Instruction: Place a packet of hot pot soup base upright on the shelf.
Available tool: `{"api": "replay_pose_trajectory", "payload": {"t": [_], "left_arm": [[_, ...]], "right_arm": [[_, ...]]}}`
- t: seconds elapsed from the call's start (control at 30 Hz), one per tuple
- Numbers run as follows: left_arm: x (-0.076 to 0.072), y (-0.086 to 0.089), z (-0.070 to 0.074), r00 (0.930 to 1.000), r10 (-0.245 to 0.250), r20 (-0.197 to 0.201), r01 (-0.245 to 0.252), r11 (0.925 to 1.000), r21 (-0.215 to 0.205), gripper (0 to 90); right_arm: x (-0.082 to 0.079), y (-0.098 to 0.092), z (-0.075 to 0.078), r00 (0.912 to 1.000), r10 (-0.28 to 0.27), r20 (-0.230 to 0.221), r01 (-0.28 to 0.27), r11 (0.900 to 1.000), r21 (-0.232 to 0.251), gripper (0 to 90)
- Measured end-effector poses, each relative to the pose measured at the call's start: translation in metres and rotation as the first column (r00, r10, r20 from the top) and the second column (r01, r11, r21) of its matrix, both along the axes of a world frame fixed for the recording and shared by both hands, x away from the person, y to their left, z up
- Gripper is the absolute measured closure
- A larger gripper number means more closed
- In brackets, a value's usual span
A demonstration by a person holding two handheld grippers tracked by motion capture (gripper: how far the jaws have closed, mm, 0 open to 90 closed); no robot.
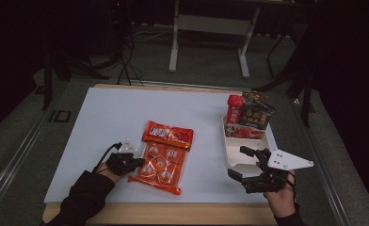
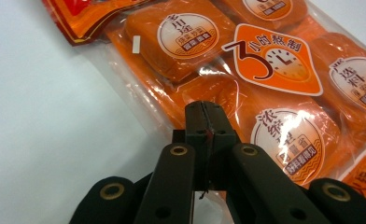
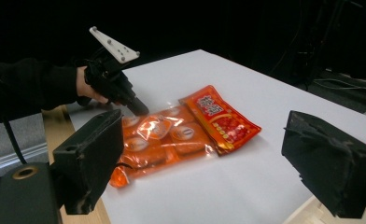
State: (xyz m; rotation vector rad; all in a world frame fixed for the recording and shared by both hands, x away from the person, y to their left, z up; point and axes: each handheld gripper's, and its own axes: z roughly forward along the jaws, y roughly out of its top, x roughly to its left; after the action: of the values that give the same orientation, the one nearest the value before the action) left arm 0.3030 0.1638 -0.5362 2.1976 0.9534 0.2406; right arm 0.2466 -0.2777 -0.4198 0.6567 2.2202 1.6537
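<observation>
Beside the white tray [image 1: 233, 155], the right gripper [image 1: 248, 165] gapes empty; the left gripper [image 1: 136, 162], jaws together, pinches the orange snack bag [image 1: 161, 165].

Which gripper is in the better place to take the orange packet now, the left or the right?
Left. The left gripper, jaws shut, is at the orange packet; the right gripper stands open by the tray.

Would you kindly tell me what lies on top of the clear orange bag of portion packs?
A red foil snack packet overlaps the far end of the clear orange bag; the portion packs beneath the overlap are covered.
</observation>
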Motion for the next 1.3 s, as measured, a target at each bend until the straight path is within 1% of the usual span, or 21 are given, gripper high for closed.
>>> {"api": "replay_pose_trajectory", "payload": {"t": [0.13, 0.37, 0.43, 0.5, 0.57, 0.6, 0.63, 0.67, 0.77, 0.87, 0.9, 0.97, 1.03, 1.07, 1.1, 1.13, 1.17, 1.2, 1.23, 1.27, 1.3], "left_arm": [[0.001, -0.010, -0.001, 1.0000, -0.009, 0.001, 0.009, 0.9998, -0.016, 90.0], [-0.001, -0.018, -0.001, 1.0000, -0.006, -0.001, 0.006, 0.9998, -0.017, 90.0], [-0.001, -0.021, -0.001, 0.9999, -0.011, -0.009, 0.011, 0.9998, -0.019, 90.0], [-0.002, -0.026, 0.000, 0.9997, -0.026, -0.006, 0.026, 0.9997, -0.004, 90.0], [-0.002, -0.029, 0.001, 0.9993, -0.035, -0.009, 0.035, 0.9993, -0.007, 90.0], [-0.003, -0.036, 0.001, 0.9984, -0.055, -0.007, 0.055, 0.9984, -0.009, 90.0], [-0.003, -0.036, 0.001, 0.9984, -0.055, -0.007, 0.055, 0.9984, -0.009, 90.0], [-0.003, -0.040, 0.001, 0.9980, -0.061, -0.018, 0.061, 0.9981, -0.008, 90.0], [-0.003, -0.042, 0.000, 0.9977, -0.062, -0.030, 0.060, 0.9976, -0.034, 90.0], [-0.002, -0.041, 0.001, 0.9969, -0.071, -0.036, 0.069, 0.9969, -0.036, 90.0], [-0.001, -0.039, 0.001, 0.9963, -0.077, -0.038, 0.075, 0.9960, -0.049, 90.0], [0.000, -0.034, 0.003, 0.9971, -0.076, -0.007, 0.075, 0.9943, -0.076, 87.9], [-0.001, -0.030, 0.009, 0.9967, -0.070, 0.041, 0.074, 0.9925, -0.097, 82.2], [-0.001, -0.028, 0.013, 0.9975, -0.060, 0.037, 0.063, 0.9924, -0.105, 81.8], [0.000, -0.025, 0.016, 0.9985, -0.044, 0.033, 0.048, 0.9884, -0.144, 81.8], [0.001, -0.023, 0.019, 0.9989, -0.043, 0.017, 0.046, 0.9842, -0.171, 80.2], [0.001, -0.021, 0.022, 0.9988, -0.041, 0.025, 0.045, 0.9815, -0.186, 77.6], [0.000, -0.019, 0.024, 0.9986, -0.040, 0.035, 0.046, 0.9802, -0.192, 75.0], [0.000, -0.018, 0.026, 0.9986, -0.036, 0.038, 0.043, 0.9804, -0.192, 75.0], [0.000, -0.017, 0.028, 0.9986, -0.037, 0.038, 0.043, 0.9807, -0.190, 72.1], [-0.001, -0.016, 0.029, 0.9981, -0.037, 0.050, 0.046, 0.9815, -0.186, 69.5]], "right_arm": [[0.000, 0.000, 0.000, 1.0000, -0.001, 0.000, 0.001, 1.000, -0.001, 12.7], [0.000, 0.000, 0.000, 1.0000, 0.001, 0.000, -0.001, 1.000, -0.002, 12.7], [0.000, 0.000, 0.000, 1.0000, 0.001, -0.001, -0.001, 1.000, -0.002, 12.7], [0.000, 0.000, 0.000, 1.0000, 0.002, 0.002, -0.002, 1.000, -0.004, 12.7], [0.000, 0.000, 0.000, 1.0000, 0.001, 0.000, -0.001, 1.000, 0.000, 12.7], [0.000, 0.000, 0.000, 1.0000, 0.001, 0.000, -0.001, 1.000, 0.000, 12.7], [0.001, 0.000, 0.000, 1.0000, 0.000, -0.001, 0.000, 1.000, 0.001, 12.7], [0.000, 0.000, 0.000, 1.0000, 0.000, -0.001, 0.000, 1.000, 0.000, 12.7], [0.000, 0.000, 0.000, 1.0000, 0.003, 0.002, -0.003, 1.000, -0.001, 12.7], [0.000, 0.000, 0.000, 1.0000, 0.003, -0.002, -0.003, 1.000, -0.002, 13.4], [0.001, 0.000, 0.000, 1.0000, 0.005, -0.005, -0.005, 1.000, 0.000, 13.9], [0.002, -0.001, -0.001, 1.0000, 0.006, -0.008, -0.006, 1.000, 0.007, 14.2], [0.002, -0.003, 0.000, 0.9999, 0.008, 0.008, -0.008, 1.000, 0.007, 14.3], [0.002, -0.003, 0.000, 0.9999, 0.004, 0.016, -0.004, 1.000, 0.002, 14.3], [0.002, -0.003, 0.000, 0.9998, 0.002, 0.019, -0.002, 1.000, -0.002, 14.3], [0.002, -0.003, 0.000, 0.9998, 0.001, 0.021, -0.001, 1.000, -0.002, 14.3], [0.002, -0.003, 0.000, 0.9998, -0.002, 0.021, 0.002, 1.000, -0.001, 14.3], [0.002, -0.003, 0.000, 0.9998, -0.002, 0.019, 0.002, 1.000, -0.003, 14.3], [0.002, -0.003, 0.000, 0.9997, -0.002, 0.022, 0.003, 1.000, -0.008, 14.3], [0.002, -0.003, 0.000, 0.9997, -0.003, 0.024, 0.004, 1.000, -0.013, 14.3], [0.002, -0.003, 0.000, 0.9997, -0.002, 0.024, 0.003, 1.000, -0.015, 14.3]]}}
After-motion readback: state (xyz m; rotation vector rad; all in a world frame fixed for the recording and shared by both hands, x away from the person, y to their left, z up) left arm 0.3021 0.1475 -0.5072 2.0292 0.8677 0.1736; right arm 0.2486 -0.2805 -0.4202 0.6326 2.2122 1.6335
